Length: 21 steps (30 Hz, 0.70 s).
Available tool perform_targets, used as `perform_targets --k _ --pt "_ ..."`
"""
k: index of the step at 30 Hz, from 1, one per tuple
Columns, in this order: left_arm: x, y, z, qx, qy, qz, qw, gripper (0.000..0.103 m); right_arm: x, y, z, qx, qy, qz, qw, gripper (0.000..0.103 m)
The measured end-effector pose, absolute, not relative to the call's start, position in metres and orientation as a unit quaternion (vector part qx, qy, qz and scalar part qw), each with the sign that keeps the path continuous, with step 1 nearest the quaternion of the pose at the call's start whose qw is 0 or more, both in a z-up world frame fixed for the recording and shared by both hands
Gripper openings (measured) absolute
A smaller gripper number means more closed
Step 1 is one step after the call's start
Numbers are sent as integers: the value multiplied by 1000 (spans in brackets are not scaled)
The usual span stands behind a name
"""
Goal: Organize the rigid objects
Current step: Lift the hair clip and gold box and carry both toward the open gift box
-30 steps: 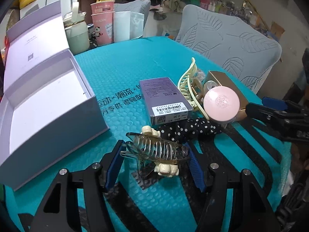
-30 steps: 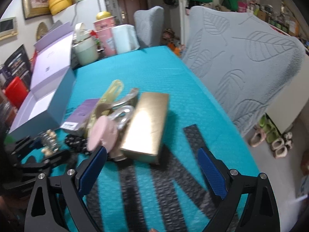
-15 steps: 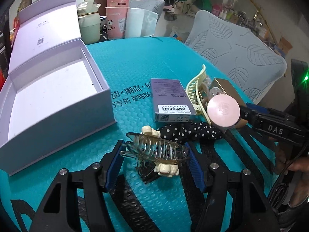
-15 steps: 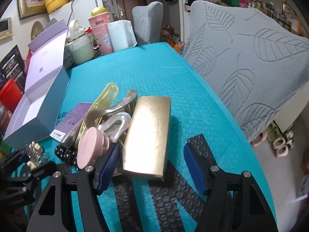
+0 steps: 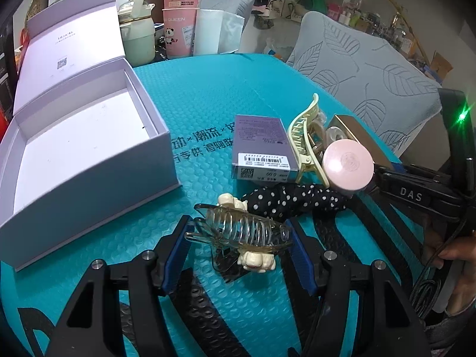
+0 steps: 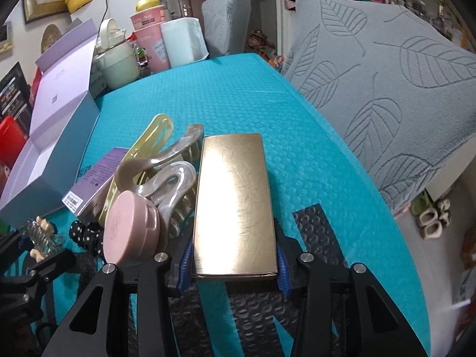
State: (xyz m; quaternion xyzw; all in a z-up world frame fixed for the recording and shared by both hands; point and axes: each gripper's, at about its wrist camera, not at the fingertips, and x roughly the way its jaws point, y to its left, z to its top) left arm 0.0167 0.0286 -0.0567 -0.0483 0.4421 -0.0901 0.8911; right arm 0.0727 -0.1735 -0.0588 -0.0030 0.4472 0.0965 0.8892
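Left wrist view: the left tongs (image 5: 239,245) pinch a clear hair claw (image 5: 238,230) across its length, just above the counter (image 5: 208,95), with the open box (image 5: 89,148) at the counter's left edge.

Right wrist view: the right tongs (image 6: 233,263) are closing on the gold box (image 6: 235,205), pads against its sides; its long axis runs straight away from them toward the far edge.

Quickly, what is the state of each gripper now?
Left gripper: shut on the clear hair claw.
Right gripper: jaws closing around the gold box.

Black hand-held gripper (image 5: 239,253), blue pads (image 5: 175,253)
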Motion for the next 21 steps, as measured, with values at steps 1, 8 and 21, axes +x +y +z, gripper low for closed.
perform_targets --k 1,8,21 --pt "16 30 -56 -49 441 -89 892 62 70 -175 -59 -2 446 96 890 43" --pt "8 31 -52 -45 437 -85 894 62 56 -190 -57 28 445 87 891 43" --pt "-16 23 -47 -51 429 -107 895 62 3 -206 -42 40 430 59 900 43"
